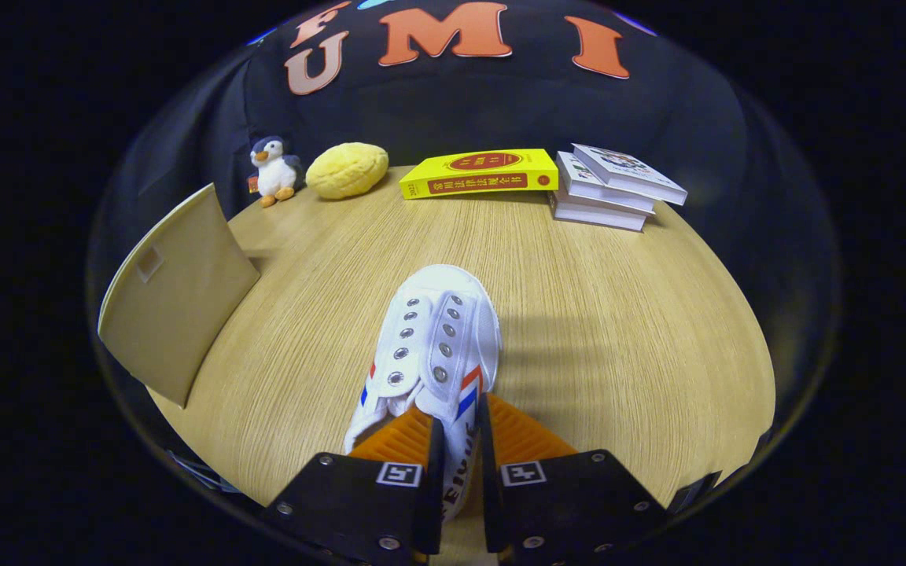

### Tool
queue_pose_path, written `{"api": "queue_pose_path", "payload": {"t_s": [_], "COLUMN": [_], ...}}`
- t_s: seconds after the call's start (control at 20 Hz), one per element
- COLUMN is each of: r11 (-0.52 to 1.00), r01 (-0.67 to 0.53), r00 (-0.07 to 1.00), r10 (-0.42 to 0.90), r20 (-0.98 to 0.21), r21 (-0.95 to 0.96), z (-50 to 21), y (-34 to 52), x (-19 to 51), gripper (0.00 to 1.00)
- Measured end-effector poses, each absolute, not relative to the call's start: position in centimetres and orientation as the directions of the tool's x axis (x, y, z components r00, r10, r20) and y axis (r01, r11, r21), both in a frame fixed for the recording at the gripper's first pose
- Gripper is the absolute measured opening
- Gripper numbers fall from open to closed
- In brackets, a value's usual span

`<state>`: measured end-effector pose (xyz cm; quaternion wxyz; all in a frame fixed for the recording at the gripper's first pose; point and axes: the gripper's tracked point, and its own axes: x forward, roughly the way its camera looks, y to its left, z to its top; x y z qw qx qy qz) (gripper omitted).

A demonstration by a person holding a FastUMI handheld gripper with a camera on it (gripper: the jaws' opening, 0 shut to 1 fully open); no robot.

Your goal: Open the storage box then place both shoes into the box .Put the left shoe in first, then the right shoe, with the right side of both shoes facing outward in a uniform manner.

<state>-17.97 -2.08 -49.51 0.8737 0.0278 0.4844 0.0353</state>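
A white canvas shoe [433, 338] with metal eyelets and red and blue side stripes points away from me, its toe toward the far side of the wooden table [626, 346]. My gripper [461, 428] is shut on the shoe's right side wall near the heel, one finger inside the opening and one outside. I cannot tell whether the shoe rests on the table or hangs just above it. To the left stands the tan lid or flap of the storage box [174, 291], tilted upright and open.
Along the table's far edge sit a small penguin plush [274, 170], a yellow bun-shaped cushion [347, 170], a yellow book [480, 174] and a stack of white books [618, 187]. Bare tabletop stretches to the right of the shoe.
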Motion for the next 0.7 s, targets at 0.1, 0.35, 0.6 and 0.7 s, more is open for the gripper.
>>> {"api": "queue_pose_path", "payload": {"t_s": [0.1, 0.35, 0.6, 0.7], "r11": [0.994, 0.976, 0.958, 0.956], "r01": [0.022, 0.114, 0.125, 0.120], "r00": [0.520, 0.525, 0.595, 0.612], "r10": [0.077, 0.098, 0.136, 0.140], "r20": [-0.851, -0.846, -0.792, -0.778], "r21": [0.103, 0.183, 0.258, 0.267], "z": [-49.6, -47.7, -42.4, -40.2], "y": [-2.2, -1.5, 0.7, 1.6], "x": [-17.8, -16.2, -14.0, -13.2], "gripper": [0.06, 0.01, 0.01, 0.01]}}
